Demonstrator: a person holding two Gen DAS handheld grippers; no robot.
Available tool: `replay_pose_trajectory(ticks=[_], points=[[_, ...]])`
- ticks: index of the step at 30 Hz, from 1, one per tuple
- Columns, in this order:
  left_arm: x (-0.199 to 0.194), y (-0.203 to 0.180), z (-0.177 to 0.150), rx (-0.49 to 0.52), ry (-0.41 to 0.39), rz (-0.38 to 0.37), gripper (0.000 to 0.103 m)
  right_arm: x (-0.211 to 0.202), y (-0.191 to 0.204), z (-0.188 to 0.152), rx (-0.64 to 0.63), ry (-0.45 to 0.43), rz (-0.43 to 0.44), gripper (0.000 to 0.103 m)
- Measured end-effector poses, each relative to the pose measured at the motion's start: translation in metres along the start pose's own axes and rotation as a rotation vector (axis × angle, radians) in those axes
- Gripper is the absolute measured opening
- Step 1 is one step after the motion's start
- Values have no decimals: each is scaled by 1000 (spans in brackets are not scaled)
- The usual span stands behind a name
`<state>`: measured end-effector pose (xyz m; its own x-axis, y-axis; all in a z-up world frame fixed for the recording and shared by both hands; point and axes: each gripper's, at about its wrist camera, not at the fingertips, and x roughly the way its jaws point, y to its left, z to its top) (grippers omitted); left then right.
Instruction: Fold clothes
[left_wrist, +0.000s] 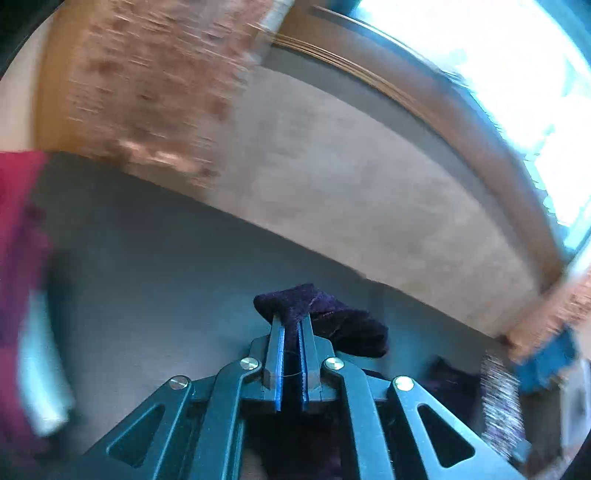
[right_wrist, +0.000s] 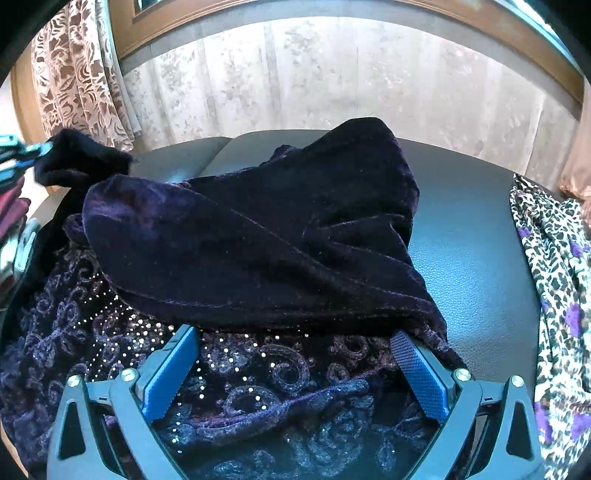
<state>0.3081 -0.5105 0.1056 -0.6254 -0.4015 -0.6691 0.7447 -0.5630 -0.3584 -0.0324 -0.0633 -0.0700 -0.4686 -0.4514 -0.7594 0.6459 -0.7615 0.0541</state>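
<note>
right wrist view, nearest: right gripper (right_wrist: 295, 373) jaws spread wide, nothing pinched, poised over the embroidered, sequinned part of the garment
just beyond: dark purple velvet garment (right_wrist: 258, 236) heaped on the grey cushioned surface (right_wrist: 476, 258), its bulk running from the right gripper up toward the left edge
far left: left gripper (right_wrist: 22, 155) pinching a velvet corner
left wrist view: left gripper (left_wrist: 291, 325) pressed together on that velvet corner (left_wrist: 317, 317)
nearer hand: left holds the cloth; right is closest to the loose hem
right edge: leopard-print cloth (right_wrist: 554, 277)
</note>
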Motion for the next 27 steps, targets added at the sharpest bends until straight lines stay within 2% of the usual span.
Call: replay_pose_trajectory(ticks=[3, 8, 10, 12, 13, 14, 16, 17, 19, 21, 24, 25, 26, 27], points=[[-11, 10, -9, -73, -61, 163, 17, 2, 0, 0, 3, 2, -4, 103], [-40, 11, -61, -31, -101, 217, 25, 6, 4, 3, -9, 22, -19, 103], [-56, 18, -84, -47, -115, 191, 27, 8, 5, 7, -20, 59, -9, 103], [-62, 18, -110, -65, -118, 129, 34, 3, 9, 17, -16, 87, 5, 101], [-57, 15, -122, -55, -95, 90, 34, -6, 12, 24, -10, 64, 21, 90], [-51, 10, -136, -39, -62, 53, 34, -14, 15, 30, -4, 40, 36, 87], [-38, -1, -157, 7, -1, 10, 34, -30, 34, 46, -10, -23, 106, 89], [-29, -5, -165, 33, 35, -2, 34, -33, 47, 54, -31, -34, 144, 95], [-12, -8, -177, 72, 90, -10, 34, -26, 81, 66, -117, -18, 176, 97], [-6, -6, -190, 104, 100, 0, 34, -11, 113, 74, -209, 6, 160, 97], [-10, -5, -202, 145, 51, -10, 39, 32, 153, 75, -347, 94, 63, 92], [-9, -5, -203, 141, 52, -22, 40, 45, 162, 74, -392, 116, 25, 71], [-8, -5, -204, 138, 52, -33, 41, 54, 166, 74, -419, 129, 8, 41], [-6, -7, -205, 137, 50, -39, 41, 54, 164, 76, -424, 124, 5, 35]])
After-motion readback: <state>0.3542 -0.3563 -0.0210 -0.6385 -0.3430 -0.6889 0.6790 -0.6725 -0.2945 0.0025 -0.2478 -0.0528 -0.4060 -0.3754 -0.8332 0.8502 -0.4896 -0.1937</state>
